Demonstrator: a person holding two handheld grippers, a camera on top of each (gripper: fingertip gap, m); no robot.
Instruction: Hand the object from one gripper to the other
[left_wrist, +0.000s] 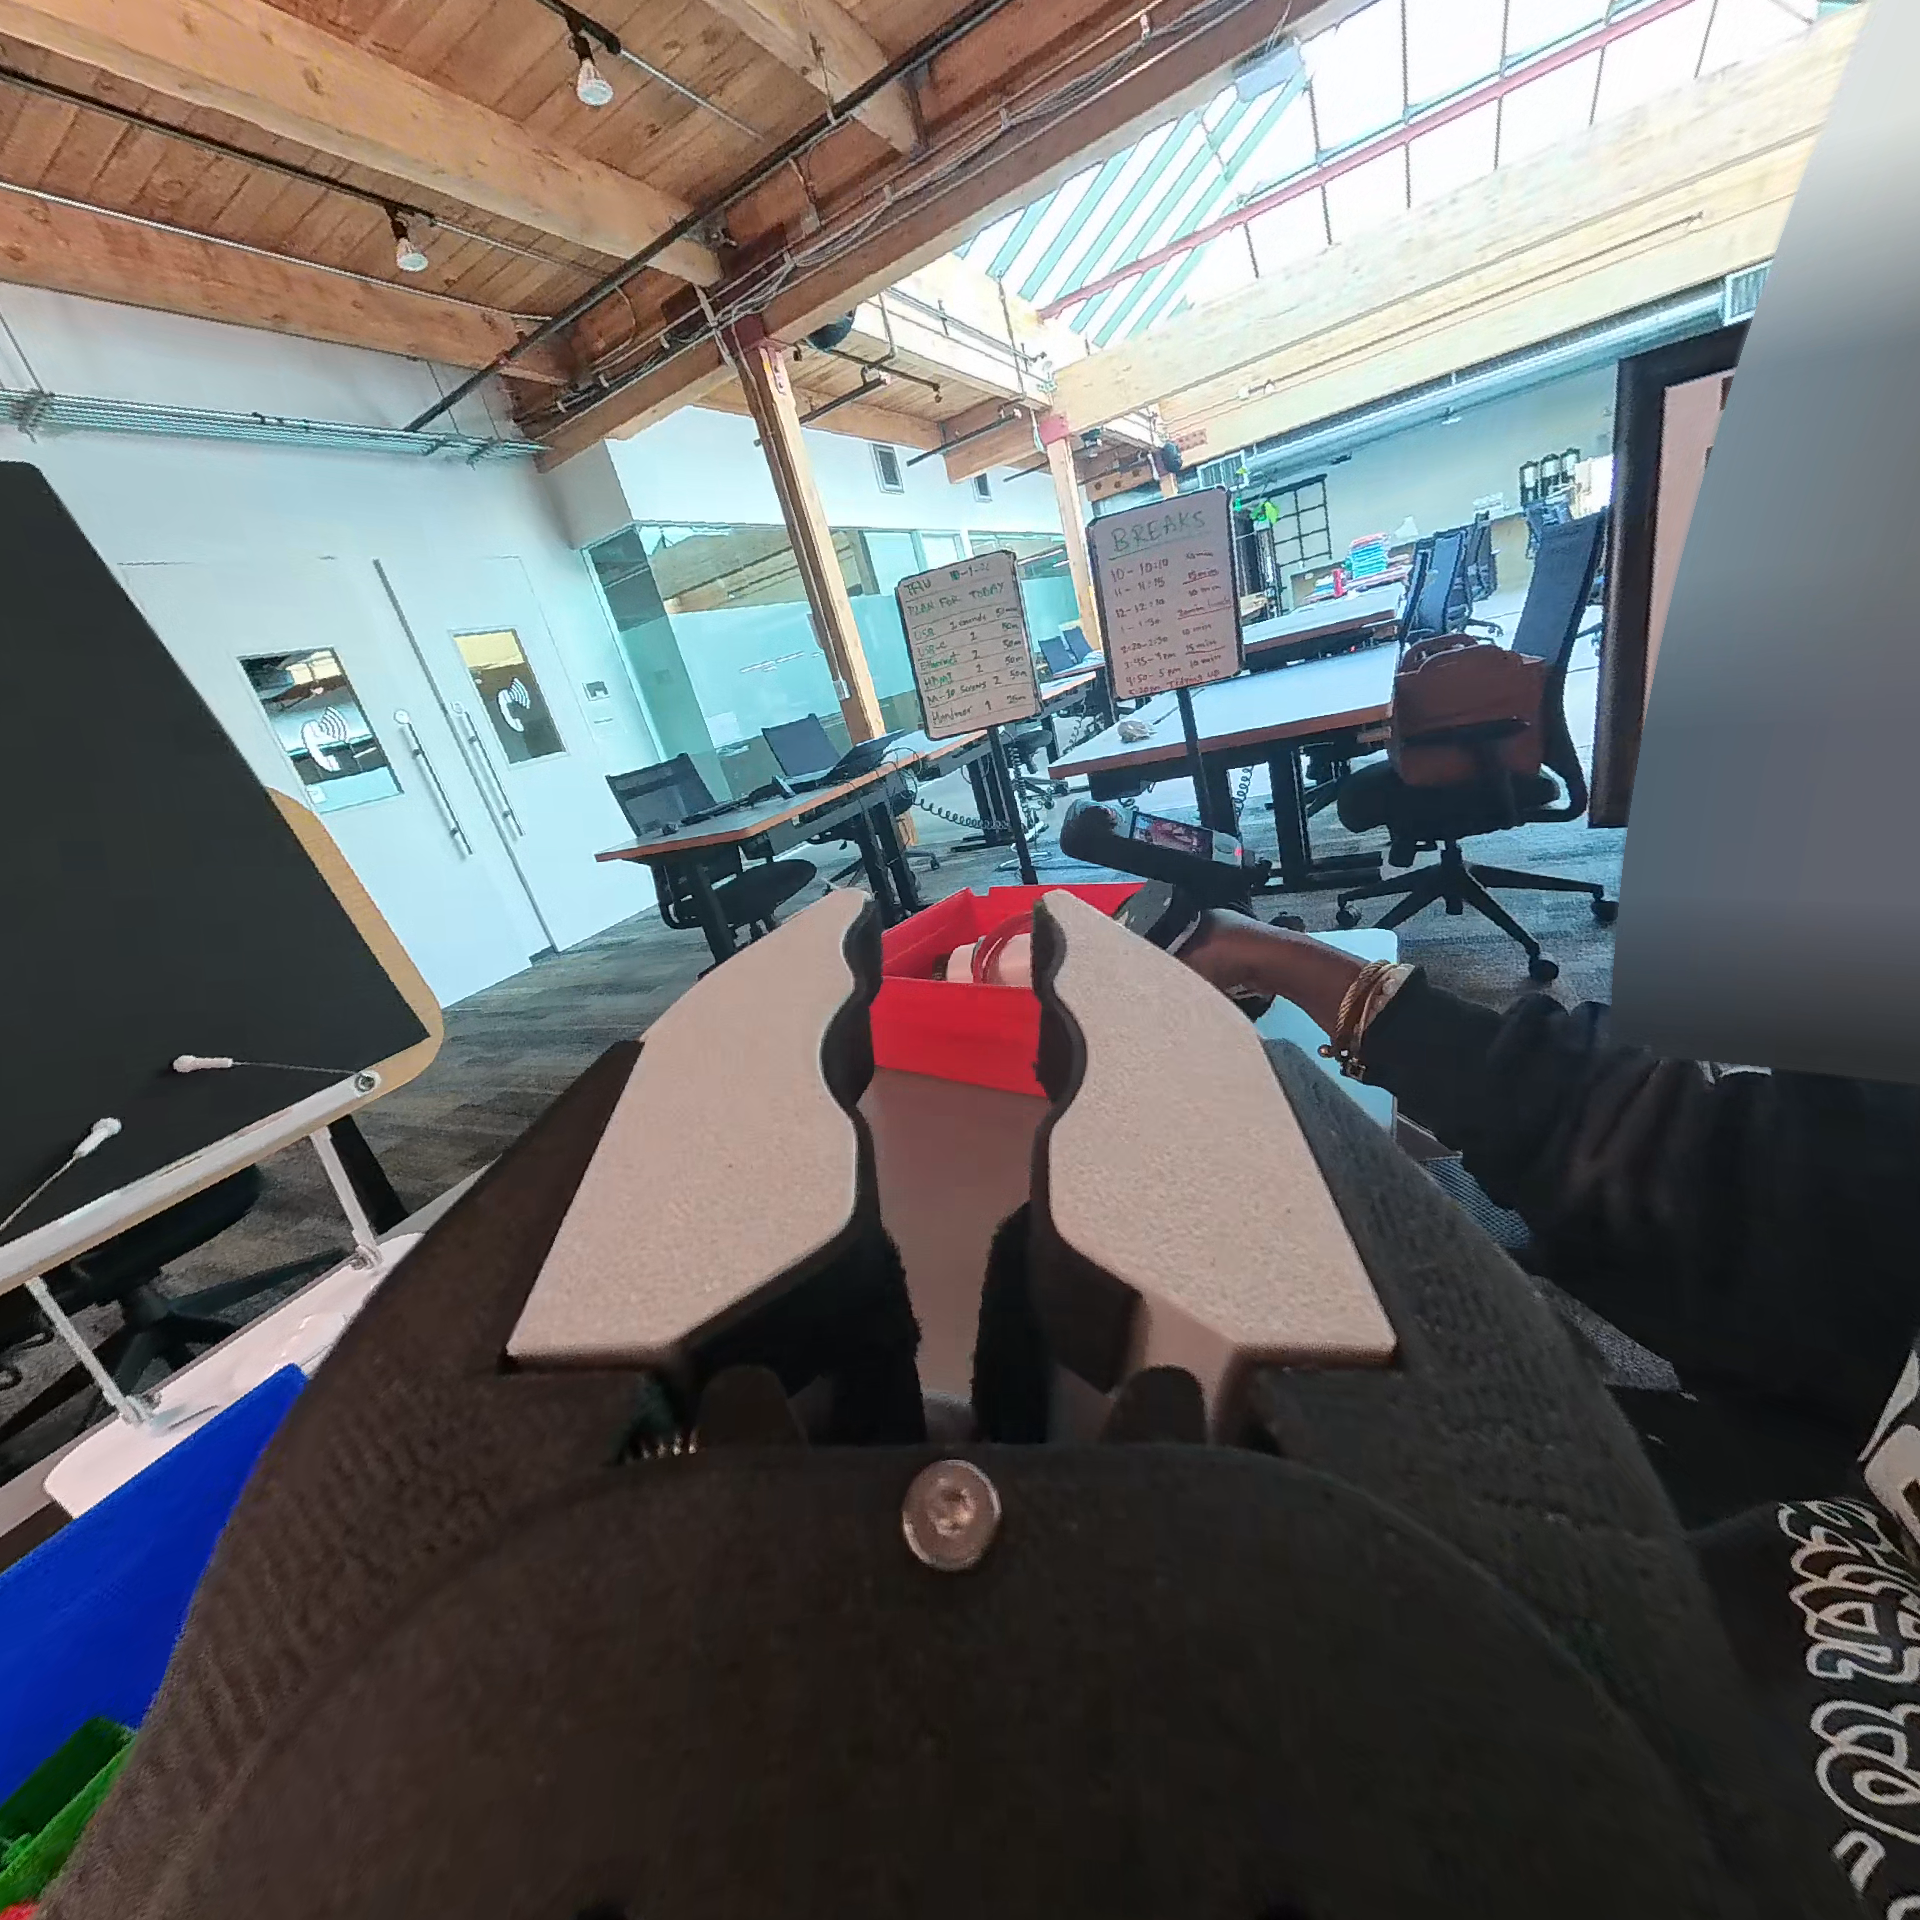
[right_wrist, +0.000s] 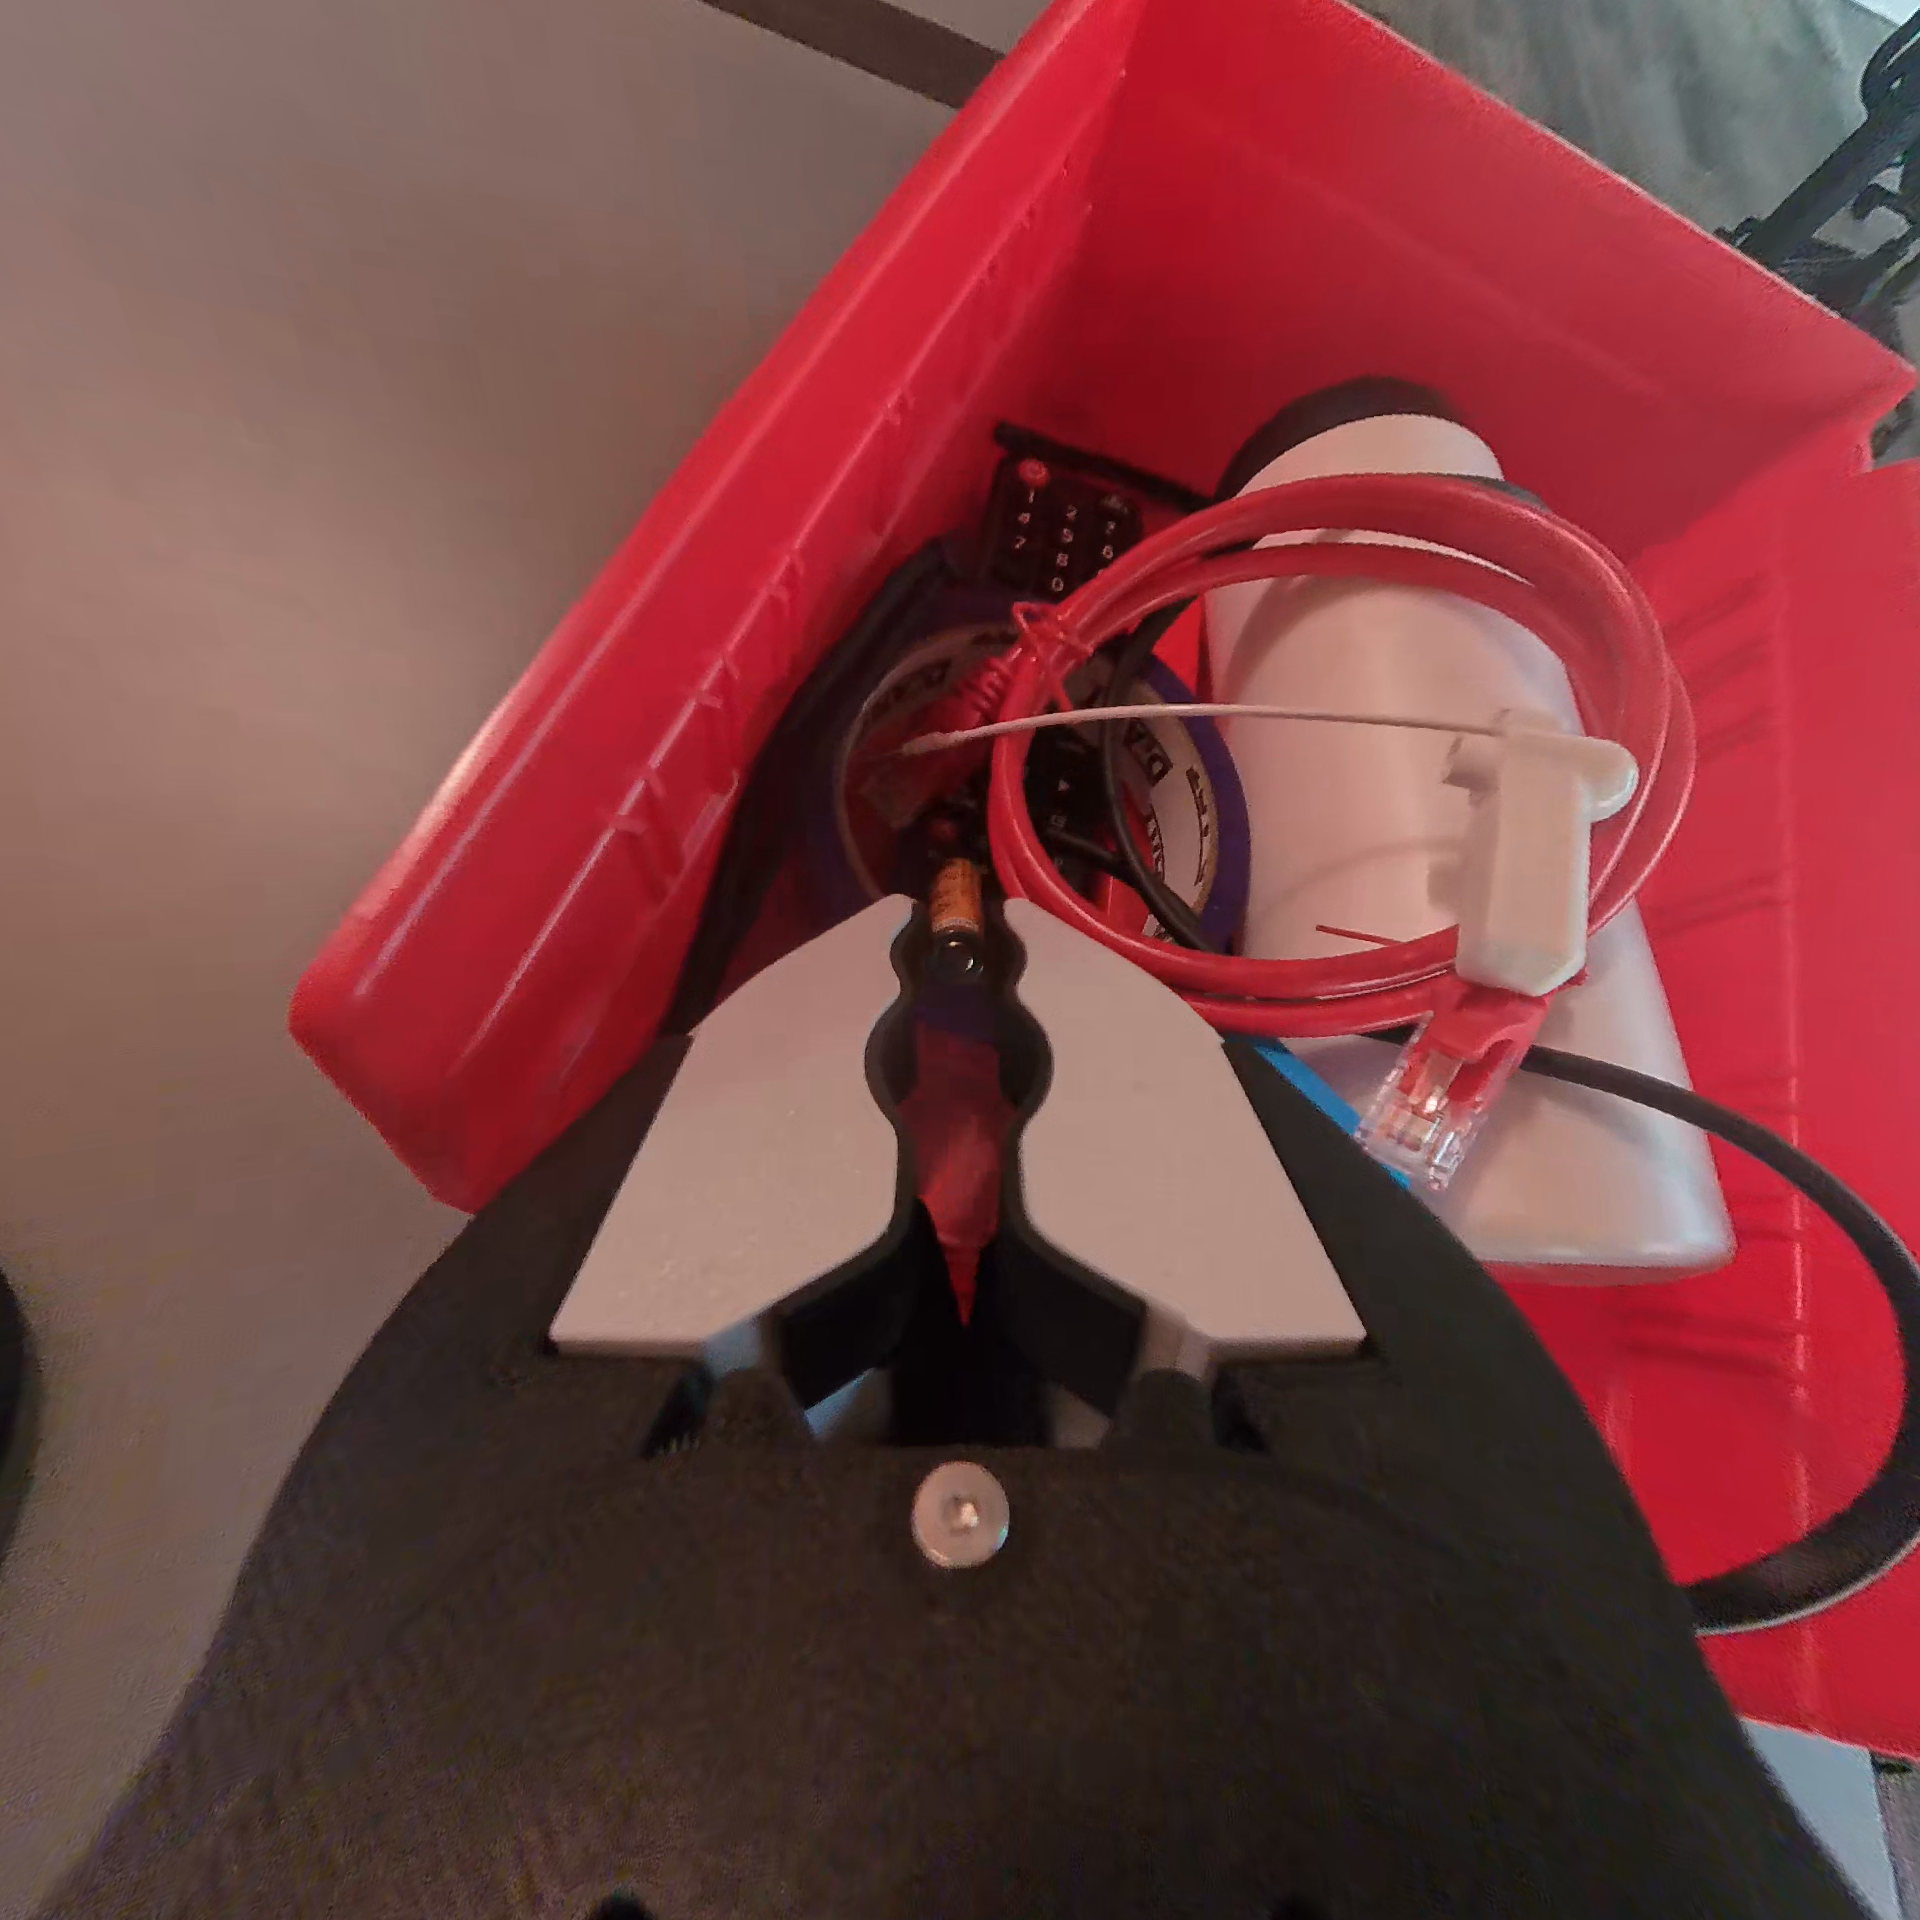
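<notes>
The right claw (right_wrist: 956, 940) is clamped on a small copper-and-black cylindrical battery (right_wrist: 954, 914) at frame centre, inside the red plastic bin (right_wrist: 644, 748). Lift straight, avoiding the red coiled cable (right_wrist: 1621, 665) — the left claw (left_wrist: 951, 935) waits apart, empty.

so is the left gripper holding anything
No, the left gripper has nothing between its grey fingers, only a gap showing the red plastic bin beyond.

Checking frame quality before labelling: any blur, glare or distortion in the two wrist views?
Left wrist view: strong fisheye bend in the ceiling beams, the skylight blown out, the left gripper sharp and evenly lit. Right wrist view: edges smeared, the red bin rim soft, a sheen on the white bottle; the right gripper and the battery at its tips are sharp.
</notes>
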